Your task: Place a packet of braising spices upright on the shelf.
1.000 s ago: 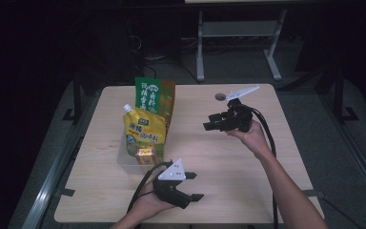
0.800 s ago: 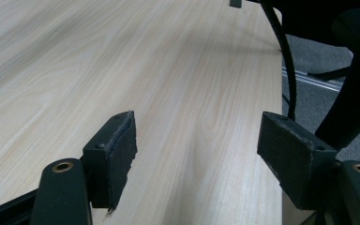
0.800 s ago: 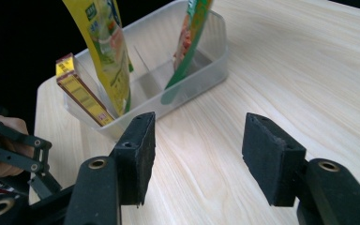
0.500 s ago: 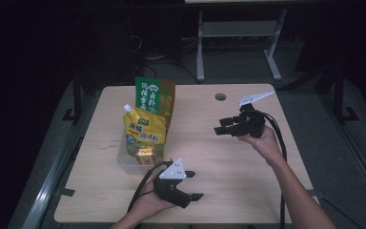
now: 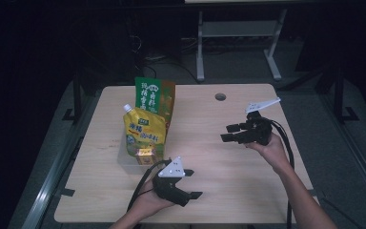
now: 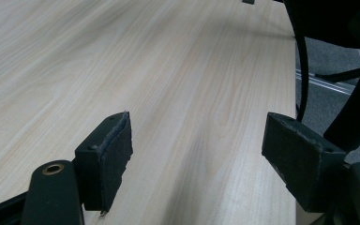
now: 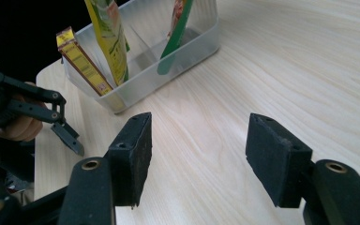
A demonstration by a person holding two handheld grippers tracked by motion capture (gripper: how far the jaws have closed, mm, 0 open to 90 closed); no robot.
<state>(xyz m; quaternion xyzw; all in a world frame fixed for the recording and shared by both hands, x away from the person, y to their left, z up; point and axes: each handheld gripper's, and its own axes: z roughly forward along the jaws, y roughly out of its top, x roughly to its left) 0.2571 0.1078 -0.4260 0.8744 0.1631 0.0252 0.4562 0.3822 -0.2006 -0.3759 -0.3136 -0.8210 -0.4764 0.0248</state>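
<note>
A clear plastic bin (image 5: 125,161) stands on the left half of the wooden table. It holds a yellow spout pouch (image 5: 145,130), a green packet (image 5: 151,95) and a small yellow-brown box (image 5: 145,155), all upright. My left gripper (image 5: 193,183) rests near the front edge, just right of the bin. Its jaws (image 6: 199,136) have just been opening and stand open over bare wood. My right gripper (image 5: 226,133) hovers at the right, pointing left toward the bin (image 7: 178,70). Its jaws (image 7: 201,136) have also been opening and hold nothing.
A round cable hole (image 5: 220,97) lies at the table's back centre. A metal stand (image 5: 238,33) sits on the dark floor behind. The right gripper view shows the left gripper (image 7: 61,126) beside the bin. The table's right edge and a black cable (image 6: 302,70) are close to the left gripper.
The right hand has carried its gripper to the right and a little nearer, away from the bin. The left hand has stayed where it was.
</note>
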